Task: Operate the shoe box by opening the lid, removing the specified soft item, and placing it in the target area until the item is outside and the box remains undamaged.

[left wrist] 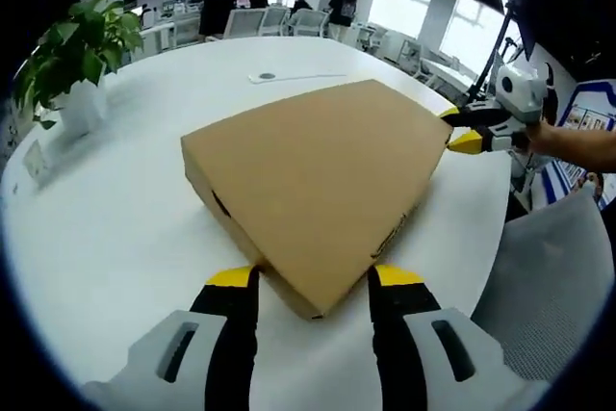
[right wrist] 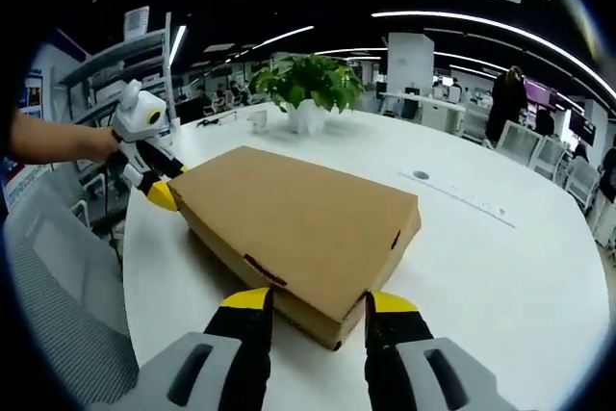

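In the left gripper view, the shoe box (left wrist: 318,185), plain brown cardboard with its lid shut, lies flat on the white round worktop (left wrist: 106,238). Its nearest corner points toward 6 o'clock and sits between the yellow-tipped fingers (left wrist: 231,278) of the left gripper (left wrist: 314,281). The fingers stand spread to either side of that corner; whether they touch the cardboard I cannot tell. At 3 o'clock the right gripper (left wrist: 466,129), held by a person's hand (left wrist: 558,139), has its fingers at the box's far right corner, one above and one below the edge, though how tightly they press is unclear. A potted plant (left wrist: 77,60) stands on the worktop at 10 o'clock. People and office chairs are in the background at 12 o'clock.

In the right gripper view, the shoe box (right wrist: 298,228) again lies flat on the worktop (right wrist: 481,267), one corner pointing toward 6 o'clock between the spread fingers (right wrist: 389,303) of the right gripper (right wrist: 318,303). At 9 o'clock the left gripper (right wrist: 159,185) meets the box's far left corner. The potted plant (right wrist: 308,89) stands beyond the box at 12 o'clock.
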`<act>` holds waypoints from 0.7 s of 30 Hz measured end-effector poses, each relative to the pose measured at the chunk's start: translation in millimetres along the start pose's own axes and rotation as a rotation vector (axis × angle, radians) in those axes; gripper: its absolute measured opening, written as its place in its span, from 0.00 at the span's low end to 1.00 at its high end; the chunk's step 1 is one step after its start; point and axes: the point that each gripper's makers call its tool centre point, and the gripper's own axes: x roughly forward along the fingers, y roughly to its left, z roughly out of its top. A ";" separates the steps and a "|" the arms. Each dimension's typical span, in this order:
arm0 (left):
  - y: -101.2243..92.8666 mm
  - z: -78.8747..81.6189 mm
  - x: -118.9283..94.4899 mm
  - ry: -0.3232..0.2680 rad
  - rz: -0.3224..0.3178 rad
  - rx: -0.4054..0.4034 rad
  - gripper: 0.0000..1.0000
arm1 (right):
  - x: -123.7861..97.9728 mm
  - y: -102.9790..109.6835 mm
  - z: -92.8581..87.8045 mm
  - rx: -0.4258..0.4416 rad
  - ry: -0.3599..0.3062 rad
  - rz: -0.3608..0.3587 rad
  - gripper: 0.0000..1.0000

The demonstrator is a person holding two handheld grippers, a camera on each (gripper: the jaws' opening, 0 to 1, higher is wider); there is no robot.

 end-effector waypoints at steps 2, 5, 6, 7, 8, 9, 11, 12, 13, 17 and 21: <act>3.8 -0.2 -1.8 -0.008 0.009 -0.010 0.44 | 1.4 3.4 1.0 0.010 -0.005 -0.005 0.34; 8.9 0.2 -3.8 -0.016 0.020 -0.023 0.43 | 2.9 7.3 2.2 0.024 -0.012 -0.009 0.33; 10.7 0.1 -4.7 -0.018 0.022 -0.025 0.42 | 3.4 8.7 2.6 0.028 -0.014 -0.010 0.33; 12.2 0.2 -5.0 -0.018 0.023 -0.027 0.42 | 3.5 9.2 2.7 0.029 -0.014 -0.010 0.33; 14.3 0.1 -5.7 -0.019 0.025 -0.029 0.42 | 3.8 11.2 2.9 0.031 -0.014 -0.010 0.33; 15.8 0.1 -6.2 -0.020 0.027 -0.031 0.41 | 4.1 12.7 3.1 0.030 -0.014 -0.010 0.32; 19.5 -0.3 -7.5 -0.022 0.034 -0.032 0.41 | 5.0 16.3 3.3 0.026 -0.011 -0.009 0.31; 20.8 -0.6 -8.0 -0.022 0.037 -0.031 0.41 | 5.7 18.7 3.4 0.022 -0.010 -0.006 0.31; 23.0 -0.8 -8.9 -0.022 0.042 -0.030 0.41 | 6.1 20.3 3.6 0.021 -0.010 -0.005 0.30; 28.5 -2.2 -11.4 -0.019 0.059 -0.024 0.41 | 8.1 27.7 4.8 0.027 -0.009 -0.001 0.29; 31.6 -5.3 -15.1 -0.002 0.052 -0.016 0.40 | 9.1 33.8 4.7 0.030 -0.009 -0.003 0.29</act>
